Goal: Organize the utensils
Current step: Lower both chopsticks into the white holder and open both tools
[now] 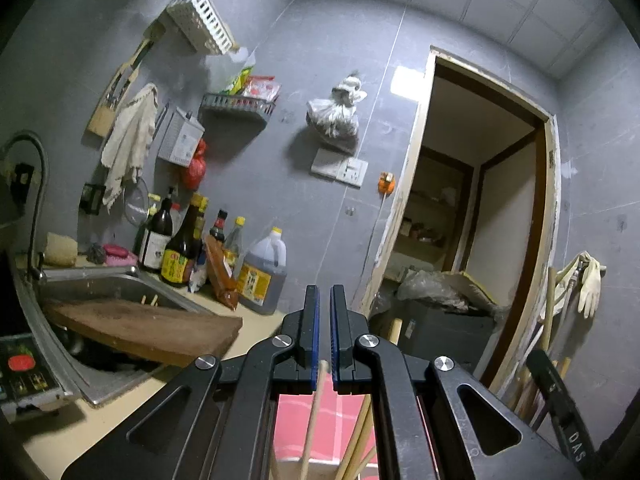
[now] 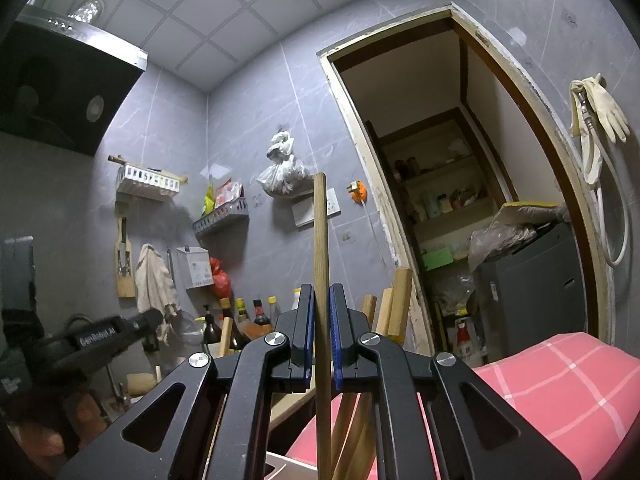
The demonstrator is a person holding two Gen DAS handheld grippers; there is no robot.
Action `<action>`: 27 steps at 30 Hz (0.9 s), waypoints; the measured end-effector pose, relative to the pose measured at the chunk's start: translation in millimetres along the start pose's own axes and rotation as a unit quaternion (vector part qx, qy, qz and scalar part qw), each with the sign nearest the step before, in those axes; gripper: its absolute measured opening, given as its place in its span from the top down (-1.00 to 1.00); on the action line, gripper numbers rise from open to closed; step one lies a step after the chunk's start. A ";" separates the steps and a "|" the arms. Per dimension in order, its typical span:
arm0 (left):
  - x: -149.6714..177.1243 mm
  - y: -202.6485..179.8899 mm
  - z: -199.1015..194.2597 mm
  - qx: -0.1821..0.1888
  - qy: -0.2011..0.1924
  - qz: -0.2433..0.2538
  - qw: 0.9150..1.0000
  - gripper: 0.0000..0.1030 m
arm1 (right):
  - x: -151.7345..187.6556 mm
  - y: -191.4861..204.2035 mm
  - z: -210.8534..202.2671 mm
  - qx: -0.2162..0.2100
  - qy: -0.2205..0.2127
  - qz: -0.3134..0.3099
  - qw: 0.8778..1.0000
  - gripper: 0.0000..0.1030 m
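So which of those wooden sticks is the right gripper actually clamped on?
The tall wooden stick that stands upright between the right gripper's blue pads and rises far above them. The shorter sticks poke up behind, to its right, ungripped.

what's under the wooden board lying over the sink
The board lies across the steel sink. Two stick tips poke up behind its far edge. Beneath it the basin is dark; what else lies there is covered.
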State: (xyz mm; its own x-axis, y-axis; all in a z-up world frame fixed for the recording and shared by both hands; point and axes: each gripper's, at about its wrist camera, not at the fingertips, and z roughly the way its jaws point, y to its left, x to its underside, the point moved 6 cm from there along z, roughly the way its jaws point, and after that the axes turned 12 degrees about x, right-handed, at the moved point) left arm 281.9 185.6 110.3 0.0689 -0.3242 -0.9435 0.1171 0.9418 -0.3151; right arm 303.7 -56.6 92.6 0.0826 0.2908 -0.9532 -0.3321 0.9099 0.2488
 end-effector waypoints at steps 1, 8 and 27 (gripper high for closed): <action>3.4 -0.4 1.2 0.000 0.005 -0.001 1.000 0.94 | 0.5 0.0 -0.3 0.000 0.000 0.000 1.000 0.89; 21.7 -8.5 1.2 0.011 0.036 -0.004 0.999 0.94 | 3.0 -0.8 -2.7 0.001 0.012 -0.004 1.000 0.87; 33.1 -54.8 -27.9 0.048 0.101 0.008 0.994 0.84 | -21.4 -7.0 -45.6 0.009 0.016 -0.037 0.999 0.08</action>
State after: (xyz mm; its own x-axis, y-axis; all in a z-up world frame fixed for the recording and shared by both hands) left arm 250.1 125.7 93.5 -0.1286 -0.2752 -0.9528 0.2130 0.9306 -0.2975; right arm 261.5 -82.7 103.4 0.0760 0.2132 -0.9741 -0.3097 0.9336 0.1802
